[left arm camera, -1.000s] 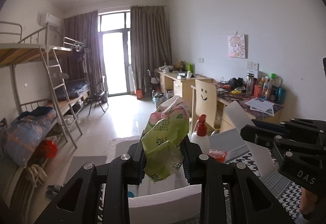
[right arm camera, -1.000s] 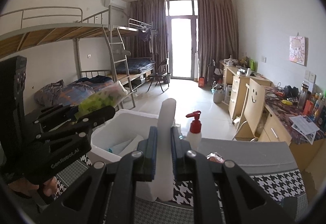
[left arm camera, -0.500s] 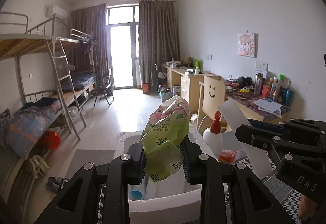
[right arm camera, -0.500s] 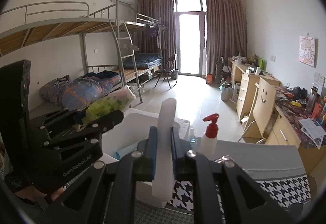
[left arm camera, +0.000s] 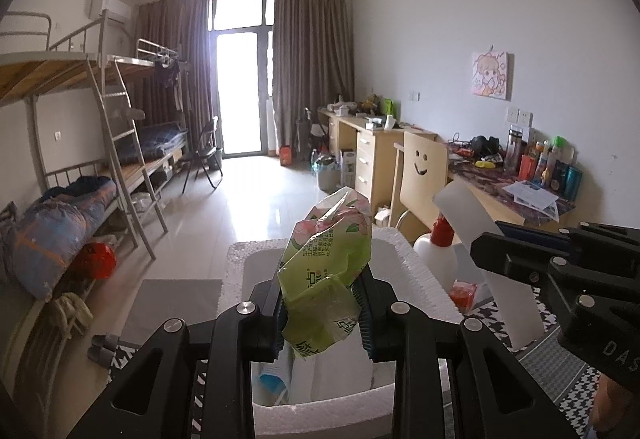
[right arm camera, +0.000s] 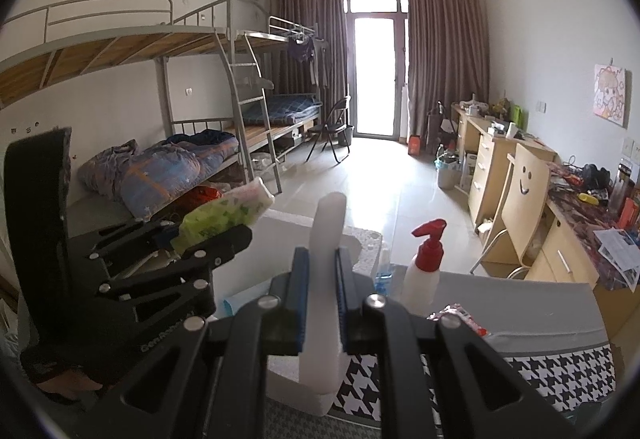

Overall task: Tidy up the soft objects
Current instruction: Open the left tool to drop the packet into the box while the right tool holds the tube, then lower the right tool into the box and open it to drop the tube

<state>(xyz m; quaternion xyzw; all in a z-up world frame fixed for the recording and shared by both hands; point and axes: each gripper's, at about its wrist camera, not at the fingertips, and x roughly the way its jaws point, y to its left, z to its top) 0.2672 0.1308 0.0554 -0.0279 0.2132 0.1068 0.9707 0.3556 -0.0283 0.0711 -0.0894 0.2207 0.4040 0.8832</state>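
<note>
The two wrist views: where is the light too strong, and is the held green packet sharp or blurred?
Left wrist view: the balcony door is blown out white and throws glare on the floor; the green packet in the left gripper is sharp, its print visible. Right wrist view: the door is overexposed again; straight lines bend toward the dark round edges; the white strip in the right gripper looks soft.

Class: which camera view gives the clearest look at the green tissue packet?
The left wrist view: the green tissue packet fills the centre, clamped in the left gripper above the foam box. The right wrist view shows it small, side-on, partly hidden.
</note>
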